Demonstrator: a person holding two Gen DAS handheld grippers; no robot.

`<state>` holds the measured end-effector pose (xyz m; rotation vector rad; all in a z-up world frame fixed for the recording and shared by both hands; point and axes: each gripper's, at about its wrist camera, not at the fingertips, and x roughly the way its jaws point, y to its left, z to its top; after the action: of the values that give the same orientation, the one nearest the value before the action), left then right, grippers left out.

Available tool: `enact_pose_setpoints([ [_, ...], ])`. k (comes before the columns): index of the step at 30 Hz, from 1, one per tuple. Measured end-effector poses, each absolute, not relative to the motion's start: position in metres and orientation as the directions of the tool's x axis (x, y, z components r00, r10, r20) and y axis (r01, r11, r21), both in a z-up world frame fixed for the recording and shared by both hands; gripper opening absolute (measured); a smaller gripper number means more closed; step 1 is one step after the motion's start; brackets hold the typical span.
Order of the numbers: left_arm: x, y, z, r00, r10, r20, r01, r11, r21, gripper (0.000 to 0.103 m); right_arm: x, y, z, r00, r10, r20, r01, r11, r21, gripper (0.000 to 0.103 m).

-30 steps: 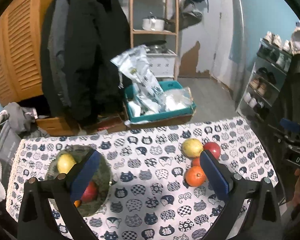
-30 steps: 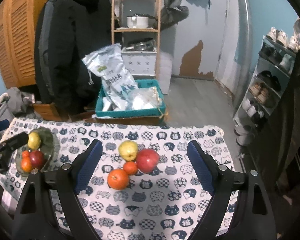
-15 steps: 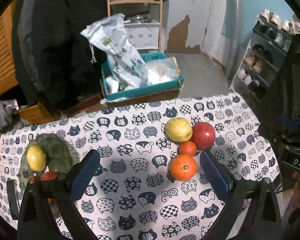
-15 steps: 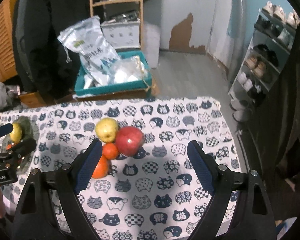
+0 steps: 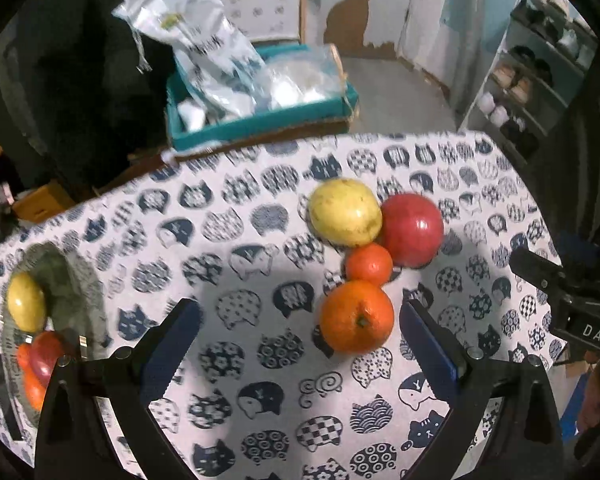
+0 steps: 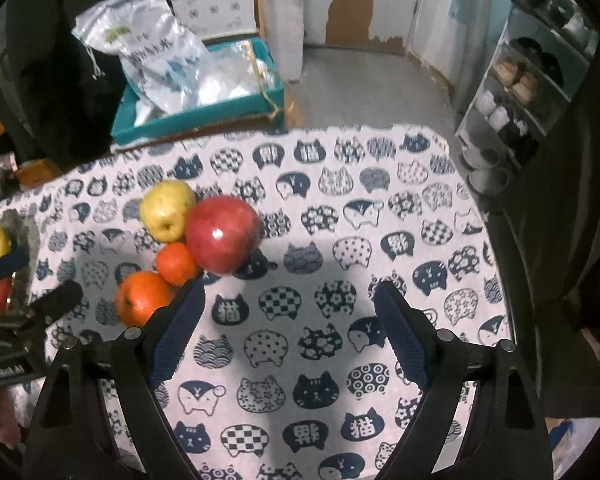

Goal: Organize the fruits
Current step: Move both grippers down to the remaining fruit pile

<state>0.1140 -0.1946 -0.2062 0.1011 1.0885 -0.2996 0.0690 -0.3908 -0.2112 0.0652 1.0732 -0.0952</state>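
red apple (image 6: 223,233): biggest, centre-left of frame, firm, smooth, maybe slick; grab across its widest middle
orange (image 5: 357,316): lower centre-right, tough dimpled skin, grips easy
left tongs (image 5: 300,344): released, empty
right tongs (image 6: 288,332): same

Left gripper (image 5: 300,336) agape, right gripper (image 6: 290,322) agape, both angled downward

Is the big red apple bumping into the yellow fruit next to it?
Touching. In the left wrist view the red apple presses against the yellow fruit with no tablecloth showing between them; the right wrist view agrees.
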Motion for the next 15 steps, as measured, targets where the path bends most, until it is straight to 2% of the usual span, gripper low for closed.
enact_pose_setpoints([
  [6, 0.12, -0.21, -0.237, 0.368, -0.174, -0.913, 0.306, 0.95, -0.057, 0.101, 0.078, -0.397, -0.236, 0.42, -0.031, -0.907, 0.134, 0.991, 0.028, 0.086],
  [15, 0.13, -0.227, -0.267, 0.267, -0.217, -0.939, 0.314, 0.941, -0.128, 0.101, 0.083, -0.407, -0.257, 0.366, -0.016, -0.93, 0.174, 0.983, 0.052, 0.086],
])
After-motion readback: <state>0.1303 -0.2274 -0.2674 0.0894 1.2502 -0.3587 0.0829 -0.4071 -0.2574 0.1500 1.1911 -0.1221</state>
